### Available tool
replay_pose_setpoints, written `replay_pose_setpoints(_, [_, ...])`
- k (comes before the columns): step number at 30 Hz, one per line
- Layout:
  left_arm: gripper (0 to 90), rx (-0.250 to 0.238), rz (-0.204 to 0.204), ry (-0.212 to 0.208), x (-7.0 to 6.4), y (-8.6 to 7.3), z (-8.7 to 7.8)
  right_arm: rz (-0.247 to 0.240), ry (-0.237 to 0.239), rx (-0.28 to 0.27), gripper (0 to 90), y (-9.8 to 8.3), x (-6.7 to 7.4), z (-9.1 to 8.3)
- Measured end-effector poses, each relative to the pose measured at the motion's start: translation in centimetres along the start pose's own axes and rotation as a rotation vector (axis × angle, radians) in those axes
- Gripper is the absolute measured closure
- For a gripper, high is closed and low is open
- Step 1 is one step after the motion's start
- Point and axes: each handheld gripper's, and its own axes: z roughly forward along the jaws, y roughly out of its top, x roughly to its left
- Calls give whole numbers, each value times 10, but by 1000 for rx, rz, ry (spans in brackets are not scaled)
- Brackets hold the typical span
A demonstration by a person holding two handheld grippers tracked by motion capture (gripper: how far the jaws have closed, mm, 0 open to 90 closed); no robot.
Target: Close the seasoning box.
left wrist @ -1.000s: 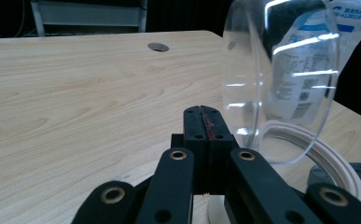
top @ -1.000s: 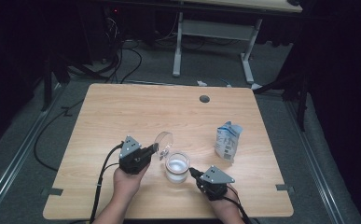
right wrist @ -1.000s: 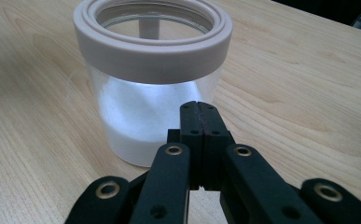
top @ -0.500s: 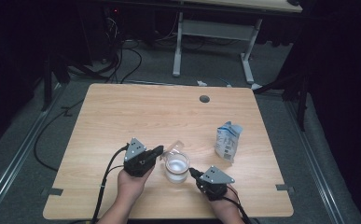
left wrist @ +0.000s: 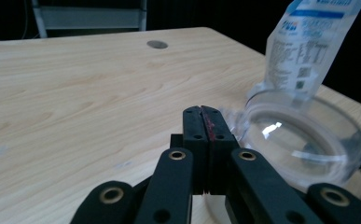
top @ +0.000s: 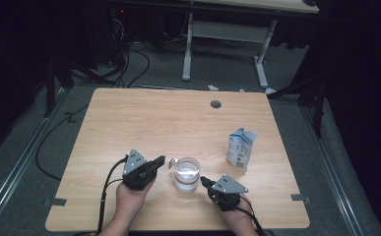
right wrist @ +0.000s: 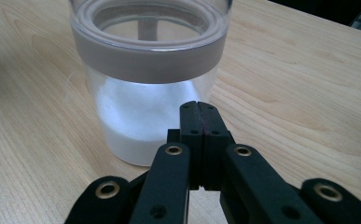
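Tongs first, from the high view: our left tongs [top: 159, 161] sit closed with nothing between them, tips aimed toward the clear jar [top: 186, 174] that stands just off their tip side, with a small clear tab [top: 173, 162] at the jar's rim nearest them. Our right tongs [top: 204, 181] are closed and empty too, tips just beside the jar's other flank, so the jar stands between the two pairs, upright on the table [top: 143, 118], its axis vertical. A blue-and-white pouch [top: 240, 149] stands beyond the right tongs, well apart from both. From the left gripper view, the left tongs [left wrist: 201, 112] have their jaws pressed together, and the jar's lid [left wrist: 299, 140] lies ahead and off to one side of them, near the tips but apart, with the pouch [left wrist: 304, 46] behind it. From the right gripper view, the right tongs [right wrist: 197, 109] are pinched closed right in front of the jar [right wrist: 145, 93], white powder [right wrist: 136, 121] filling its bottom; whether the tips touch the wall we cannot tell. We judge both pairs about equally near.
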Motion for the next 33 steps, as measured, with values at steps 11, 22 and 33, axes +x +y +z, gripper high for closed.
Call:
replay_pose_setpoints(11, [618,80,-8,119,37,-52,-36,27,-14,-19,900,7,-9,-2])
replay_pose_setpoints(22, [571,68,-53,130,48,-58,-42,29,-43,-17,900,23,-19,11])
replay_pose_setpoints(33, [576,60,-82,133,57,-58,-45,-3,-31,-12,900,22,-2,3])
